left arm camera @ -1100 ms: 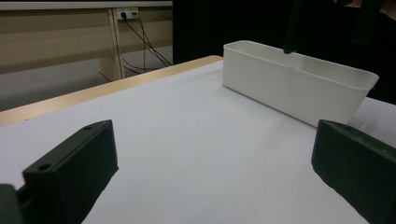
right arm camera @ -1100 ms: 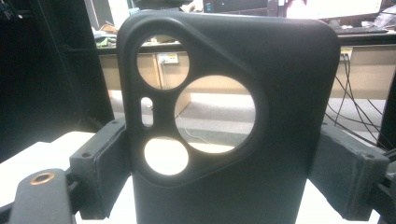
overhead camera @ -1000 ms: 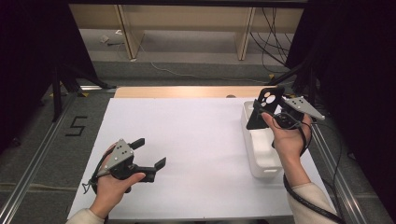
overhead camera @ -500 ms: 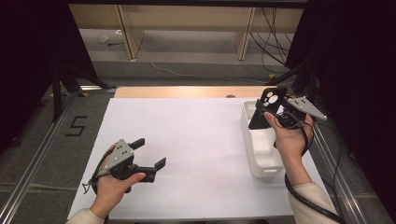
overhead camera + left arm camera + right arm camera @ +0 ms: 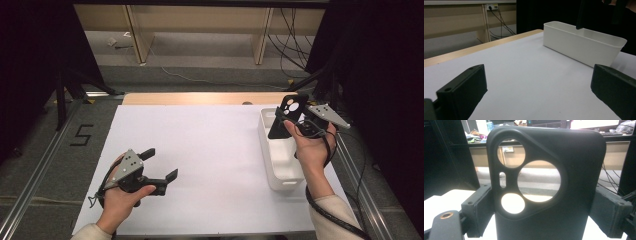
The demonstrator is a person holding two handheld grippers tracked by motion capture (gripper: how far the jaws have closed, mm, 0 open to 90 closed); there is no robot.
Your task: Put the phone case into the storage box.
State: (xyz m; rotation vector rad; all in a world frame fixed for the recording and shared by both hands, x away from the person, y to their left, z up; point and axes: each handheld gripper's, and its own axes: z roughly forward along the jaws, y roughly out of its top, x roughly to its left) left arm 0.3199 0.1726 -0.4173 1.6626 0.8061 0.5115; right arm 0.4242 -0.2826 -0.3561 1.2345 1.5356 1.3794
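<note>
Left gripper [image 5: 162, 165]: you are holding it low over the near left part of the surface [image 5: 210, 150], jaws spreading wide and gripping nothing; in the left gripper view both black jaws are standing far apart with bare white surface between them.
Left hand [image 5: 120, 197]: it is wrapping the gripper's handle from below, your forearm coming in at the bottom edge of the high view.
Right gripper [image 5: 286, 120]: you are holding it raised above the far end of the white bin [image 5: 280, 167], its grey three-cornered plate pointing toward the right edge.
Right jaws: they are pinching a black phone case [image 5: 546, 182] by its two long sides, one jaw pressing on each side in the right gripper view.
Phone case: it is standing upright in the jaws, lifted clear of the bin and the surface; its camera cut-outs, two round holes, a larger round hole and a small slot, are sitting in its upper left part in the right gripper view, and the room is showing through them.
Right hand [image 5: 312, 147]: it is gripping the handle above the bin's right side, a cable trailing down past your sleeve.
White bin: it is sitting on the right part of the surface, long side running away from you; what its inside holds I cannot tell.
Surface: a white sheet is covering it, with a strip of bare wood showing along the far edge.
</note>
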